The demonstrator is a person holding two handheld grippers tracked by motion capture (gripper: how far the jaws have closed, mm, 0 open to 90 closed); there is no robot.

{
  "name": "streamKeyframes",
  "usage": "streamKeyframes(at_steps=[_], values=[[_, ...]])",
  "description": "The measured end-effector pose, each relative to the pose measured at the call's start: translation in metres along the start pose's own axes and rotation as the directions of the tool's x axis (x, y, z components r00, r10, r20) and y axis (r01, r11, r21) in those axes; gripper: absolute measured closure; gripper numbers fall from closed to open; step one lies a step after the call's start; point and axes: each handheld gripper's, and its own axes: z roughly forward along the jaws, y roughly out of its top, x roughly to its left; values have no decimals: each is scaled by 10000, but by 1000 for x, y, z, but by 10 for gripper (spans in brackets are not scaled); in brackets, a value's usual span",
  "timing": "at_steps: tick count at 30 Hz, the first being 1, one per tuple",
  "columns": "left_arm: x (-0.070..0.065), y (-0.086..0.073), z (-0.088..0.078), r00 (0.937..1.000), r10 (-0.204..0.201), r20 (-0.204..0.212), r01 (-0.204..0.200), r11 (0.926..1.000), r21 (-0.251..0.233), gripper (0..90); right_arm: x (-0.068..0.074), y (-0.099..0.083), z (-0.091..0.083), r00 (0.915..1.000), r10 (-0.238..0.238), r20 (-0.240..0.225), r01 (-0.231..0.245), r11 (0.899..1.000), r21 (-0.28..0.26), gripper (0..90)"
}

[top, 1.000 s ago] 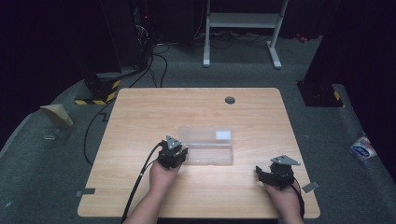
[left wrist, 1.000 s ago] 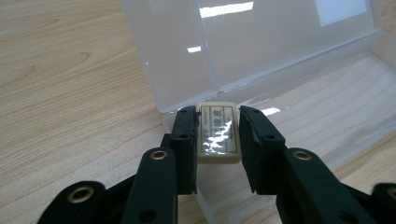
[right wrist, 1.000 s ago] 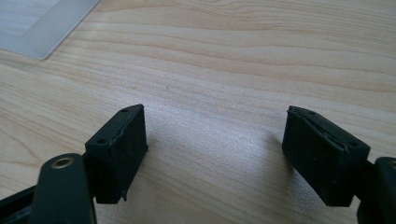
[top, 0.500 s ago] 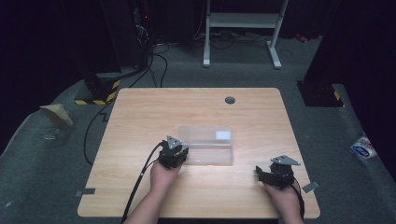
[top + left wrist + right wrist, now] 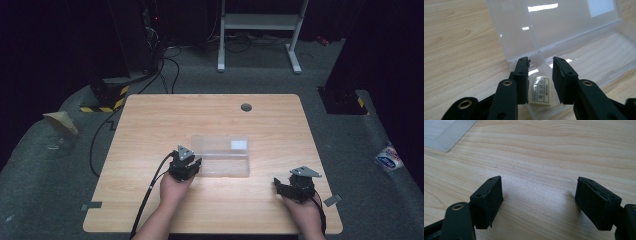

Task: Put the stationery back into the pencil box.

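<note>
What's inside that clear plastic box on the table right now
An eraser in a printed paper sleeve lies in the near corner of the open clear box, between the left gripper's jaws, untouched. The left jaw hides the eraser's edge; the rest looks empty.

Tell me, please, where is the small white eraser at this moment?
In the left gripper view, the eraser lies inside the open clear plastic box, at its near end, just beyond the left tool.
</note>
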Motion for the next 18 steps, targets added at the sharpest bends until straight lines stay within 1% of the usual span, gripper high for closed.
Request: streamKeyframes(at_steps=[2, 5, 8, 9, 12, 13, 14, 15, 18], values=[[1, 0, -1, 9999, -47, 135, 47, 10000, -8, 658, 0, 0, 0, 10000, -2, -1, 2, 10000, 0, 219], [3, 1, -3, 9998, -38, 188, 39, 10000, -64, 651, 0, 0, 0, 10000, -2, 1, 2, 10000, 1, 219], [4, 1, -5, 9996, -24, 271, 26, 10000, -89, 616, 0, 0, 0, 10000, -1, 1, 1, 10000, 0, 219], [6, 1, -6, 9993, -25, 380, 28, 10000, -95, 598, 0, 0, 0, 10000, 1, -1, -1, 10000, 0, 219], [8, 0, -8, 9990, -39, 442, 49, 9997, -235, 532, 0, 0, 0, 10000, 2, -3, -2, 10000, 2, 219], [9, 0, -9, 9988, -120, 469, 131, 9996, -247, 504, 0, 0, 0, 10000, 2, -4, -3, 10000, -16, 219], [9, 0, -9, 9988, -120, 469, 131, 9996, -247, 478, 0, 0, 0, 10000, 2, -4, -3, 10000, -16, 219], [11, -1, -10, 9993, -134, 360, 142, 9997, -220, 446, 0, 0, 0, 10000, 5, -4, -5, 10000, -15, 219], [14, -2, -12, 9991, -173, 381, 182, 9996, -213, 363, 0, 0, 0, 10000, 2, -3, -3, 10000, -20, 219]])
